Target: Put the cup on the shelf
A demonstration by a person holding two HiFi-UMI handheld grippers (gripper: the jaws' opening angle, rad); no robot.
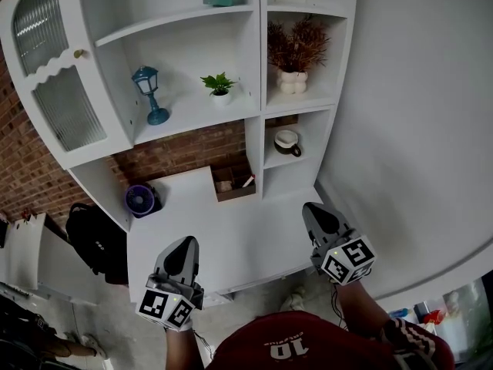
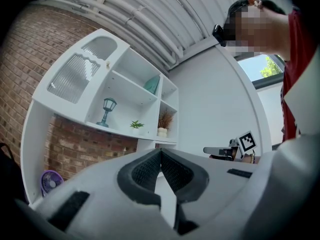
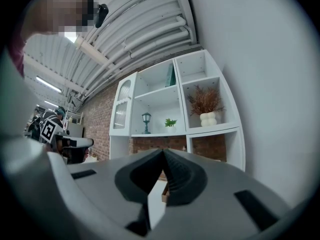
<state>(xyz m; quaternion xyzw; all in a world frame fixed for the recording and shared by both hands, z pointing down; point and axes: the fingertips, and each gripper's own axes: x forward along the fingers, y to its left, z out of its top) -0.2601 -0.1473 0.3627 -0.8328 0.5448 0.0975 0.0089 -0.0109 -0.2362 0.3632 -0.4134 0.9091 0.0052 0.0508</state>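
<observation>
A white cup with a dark rim (image 1: 288, 140) stands in the lower right cubby of the white shelf unit (image 1: 259, 68), on its small shelf board (image 1: 296, 162). My left gripper (image 1: 185, 247) hovers over the front left of the white desk (image 1: 239, 233), shut with nothing between its jaws. My right gripper (image 1: 313, 211) is at the desk's front right, below the cup's cubby and apart from it, also shut and empty. The left gripper view shows its own tips meeting (image 2: 160, 152). In the right gripper view the tips (image 3: 163, 152) also touch. The cup is hidden in both gripper views.
On the shelves stand a blue lantern (image 1: 149, 92), a small green plant (image 1: 219, 85) and a white vase of dried stems (image 1: 293, 79). A wooden box (image 1: 233, 182) and a purple fan (image 1: 141, 200) sit at the desk's back. A black backpack (image 1: 96, 241) lies on the floor at left.
</observation>
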